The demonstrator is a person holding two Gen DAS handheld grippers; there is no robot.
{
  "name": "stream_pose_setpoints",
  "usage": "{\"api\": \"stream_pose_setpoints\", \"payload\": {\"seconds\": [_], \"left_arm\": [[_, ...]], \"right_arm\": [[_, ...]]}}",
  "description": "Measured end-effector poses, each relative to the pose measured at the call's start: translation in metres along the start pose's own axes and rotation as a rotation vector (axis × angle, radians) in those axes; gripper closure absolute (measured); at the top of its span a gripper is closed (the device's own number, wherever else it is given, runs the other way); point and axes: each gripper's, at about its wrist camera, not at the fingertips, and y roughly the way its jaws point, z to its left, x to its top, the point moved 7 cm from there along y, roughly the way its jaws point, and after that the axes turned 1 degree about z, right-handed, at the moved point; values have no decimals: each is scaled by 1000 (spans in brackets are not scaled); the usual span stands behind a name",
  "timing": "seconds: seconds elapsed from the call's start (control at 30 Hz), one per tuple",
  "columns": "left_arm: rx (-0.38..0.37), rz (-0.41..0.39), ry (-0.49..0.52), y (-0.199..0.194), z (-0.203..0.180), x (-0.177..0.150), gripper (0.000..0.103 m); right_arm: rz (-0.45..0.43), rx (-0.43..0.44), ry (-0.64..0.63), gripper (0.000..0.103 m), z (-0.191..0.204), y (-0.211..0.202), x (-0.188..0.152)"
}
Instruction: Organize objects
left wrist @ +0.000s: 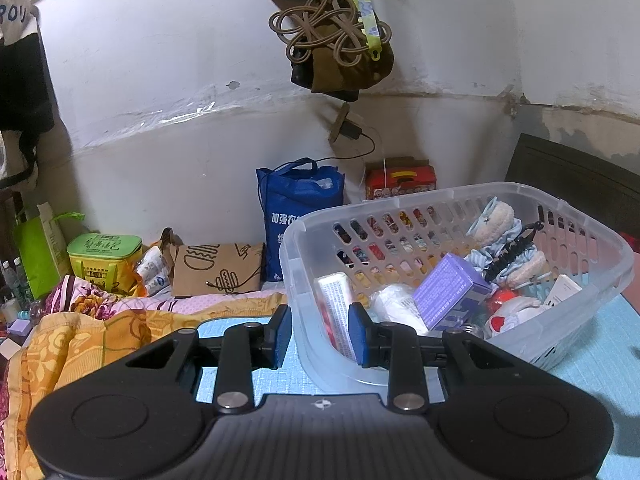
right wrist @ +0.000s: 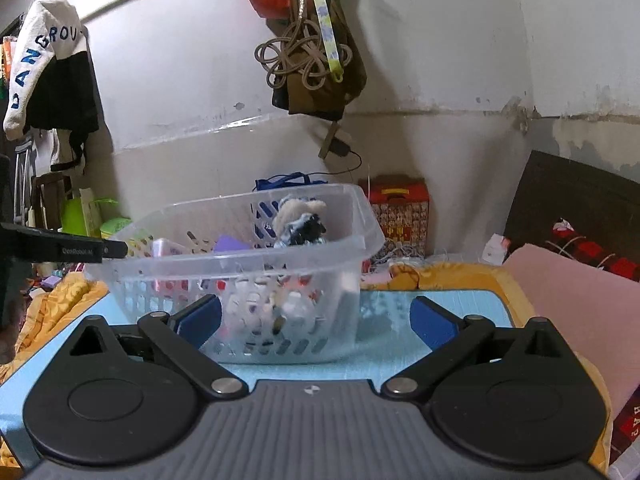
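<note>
Inside the clear plastic basket [left wrist: 460, 200] the jumble is hard to sort out: a purple box [left wrist: 450, 292], a white-and-red packet [left wrist: 336, 308], fluffy slippers [left wrist: 500, 224] and a black clip [left wrist: 512, 252] show, while smaller pieces beneath stay unclear. In the right wrist view the basket's slotted wall blurs its contents. The left hand-held gripper [left wrist: 320, 334] is clamped on the basket's near corner rim, one blue pad inside, one outside. The right hand-held gripper [right wrist: 316, 322] stands wide open before the basket's wall, touching nothing. The basket rests on a light blue surface [right wrist: 400, 360], tilted up at 3 o'clock in the left view. Beyond it at 12 o'clock stand a blue tote bag [left wrist: 300, 208] and a red tin [left wrist: 400, 182]; a brown paper bag [left wrist: 218, 268] and a green box [left wrist: 104, 256] sit at 10 o'clock by floral bedding [left wrist: 80, 340]. A coiled cord [left wrist: 328, 24] hangs on the scuffed white wall [left wrist: 160, 80].
</note>
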Motion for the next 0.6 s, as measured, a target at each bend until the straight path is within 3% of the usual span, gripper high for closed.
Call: {"api": "stream_pose_setpoints", "payload": {"seconds": [0.23,0.33,0.4,0.5,0.6], "left_arm": [[6,0,-11,-1,0,-1,68],[-42,-8,-42,-1,1,-1,48],[-87,-5,-77,-3,2,-2,12],[-79,-43,-60,-9,3,-5,5],[-53,-61,-78,-20,12,-10,4]], "right_arm": [[12,23,28,0,-7,-1,-10],[35,30,32,0,-6,2,-17],[42,41,23,0,-3,2,-21],[45,47,10,0,-2,1,-26],[61,69,23,0,-4,1,-30]]}}
